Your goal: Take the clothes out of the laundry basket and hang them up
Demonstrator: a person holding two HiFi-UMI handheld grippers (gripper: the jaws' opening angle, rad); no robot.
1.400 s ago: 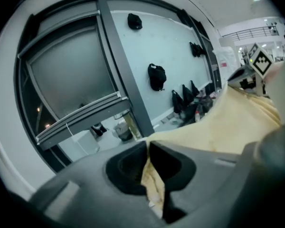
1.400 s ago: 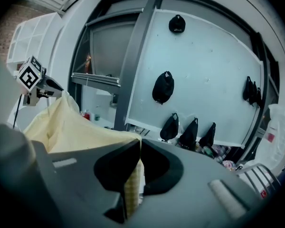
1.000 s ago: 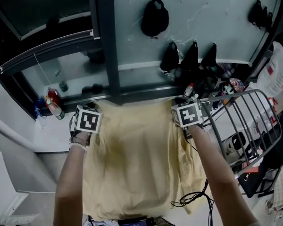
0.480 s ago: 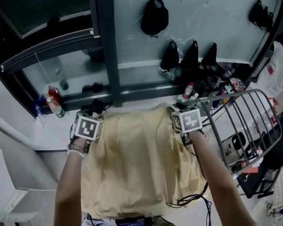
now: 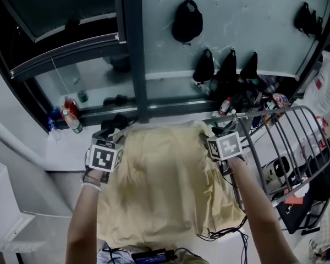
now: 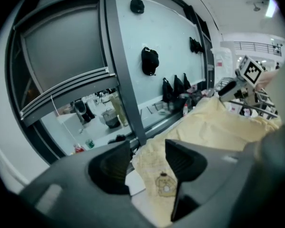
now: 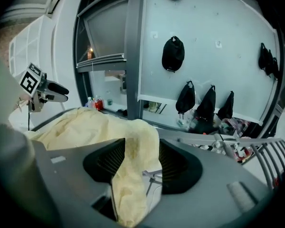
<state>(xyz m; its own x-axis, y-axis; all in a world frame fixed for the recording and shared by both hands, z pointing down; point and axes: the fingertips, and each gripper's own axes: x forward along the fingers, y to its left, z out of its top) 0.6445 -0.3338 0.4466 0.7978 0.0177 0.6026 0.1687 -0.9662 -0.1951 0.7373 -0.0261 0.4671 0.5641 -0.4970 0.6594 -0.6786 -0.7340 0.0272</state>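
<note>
Two grippers, both with jaws spread. Your left gripper point(image 6: 147, 147) has just been opening, and a corner of the pale yellow garment point(image 5: 159, 191) lies loose between its ribbed pads, unpinched. Your right gripper point(image 7: 141, 147) has just been opening too, with a soft fold of the same cloth drooping between its jaws. The garment is spread wide and wrinkled between both grippers, its far edge just beside the dark window frame point(image 5: 135, 48). It is tight on your right, where the grey wire drying rack point(image 5: 286, 142) has curved bars close against the cloth edge. Your left has more room, over a pale ledge with bottles point(image 5: 72, 122). A small round cartoon print point(image 6: 164, 184) marks the left corner. Rounded black bags point(image 5: 187, 21) hang on the smooth wall
</note>
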